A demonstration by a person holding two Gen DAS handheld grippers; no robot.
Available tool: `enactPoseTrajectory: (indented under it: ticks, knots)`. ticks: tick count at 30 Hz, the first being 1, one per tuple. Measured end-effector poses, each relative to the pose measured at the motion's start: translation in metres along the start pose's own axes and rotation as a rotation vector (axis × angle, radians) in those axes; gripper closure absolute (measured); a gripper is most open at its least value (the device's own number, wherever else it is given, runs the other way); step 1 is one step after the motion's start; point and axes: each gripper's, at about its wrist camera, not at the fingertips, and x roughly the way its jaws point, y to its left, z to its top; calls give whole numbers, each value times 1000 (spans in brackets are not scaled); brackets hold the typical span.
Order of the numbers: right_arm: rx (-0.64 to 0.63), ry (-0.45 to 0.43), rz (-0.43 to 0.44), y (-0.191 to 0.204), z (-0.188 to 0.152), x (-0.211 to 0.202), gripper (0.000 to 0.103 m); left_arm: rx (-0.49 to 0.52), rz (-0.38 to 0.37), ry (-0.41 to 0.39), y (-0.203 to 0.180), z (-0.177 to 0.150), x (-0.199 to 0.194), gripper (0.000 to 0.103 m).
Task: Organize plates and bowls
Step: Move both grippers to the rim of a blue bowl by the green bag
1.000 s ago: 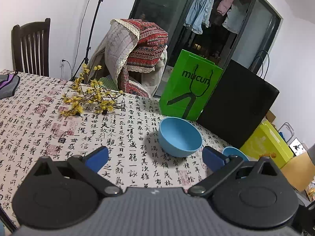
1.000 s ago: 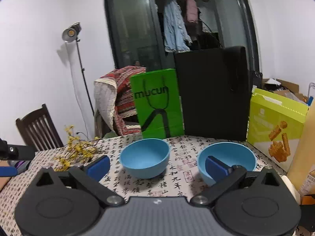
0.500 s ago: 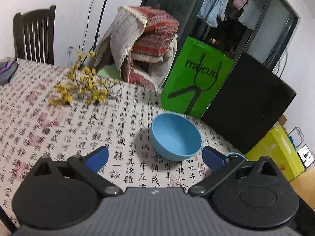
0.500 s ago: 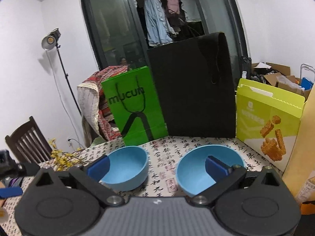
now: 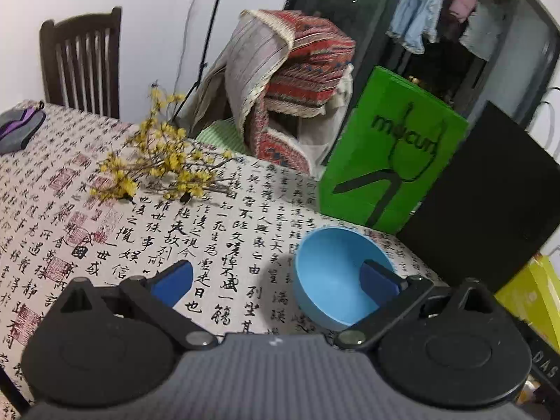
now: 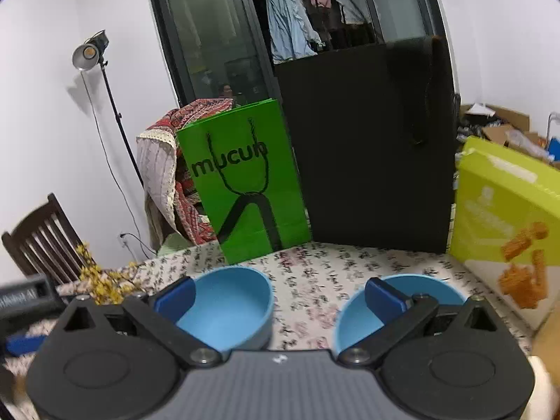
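Observation:
Two light blue bowls stand on the calligraphy-print tablecloth (image 5: 224, 238). In the left wrist view one blue bowl (image 5: 332, 276) sits low at the right, and my left gripper (image 5: 276, 281) is open, its right fingertip in front of the bowl's inside. In the right wrist view the left bowl (image 6: 227, 311) and the right bowl (image 6: 402, 311) lie side by side. My right gripper (image 6: 278, 295) is open above the gap between them, one blue fingertip overlapping each bowl. Nothing is held.
A green "mucun" paper bag (image 6: 245, 182) and a black bag (image 6: 367, 147) stand behind the bowls. A yellow-green snack box (image 6: 511, 224) is at the right. Yellow flower sprigs (image 5: 161, 164) lie on the cloth, with a dark chair (image 5: 80, 63) and a cloth-draped chair (image 5: 287, 80) beyond the table.
Both grippers have moved forward and down toward the bowls, which now appear larger and lower in both views. Both stay open.

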Motion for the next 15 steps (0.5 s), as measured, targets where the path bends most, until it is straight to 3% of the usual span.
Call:
enactPoseTrajectory:
  ticks: [6, 9, 15]
  knots:
    - [-1, -17, -36, 14, 9, 34, 0, -7, 38, -2, 3, 11, 29, 0]
    - [29, -30, -14, 16, 11, 49, 0, -12, 35, 3, 6, 14, 45, 0]
    - [44, -60, -3, 12, -10, 71, 0, -6, 44, 42, 10, 10, 78, 0]
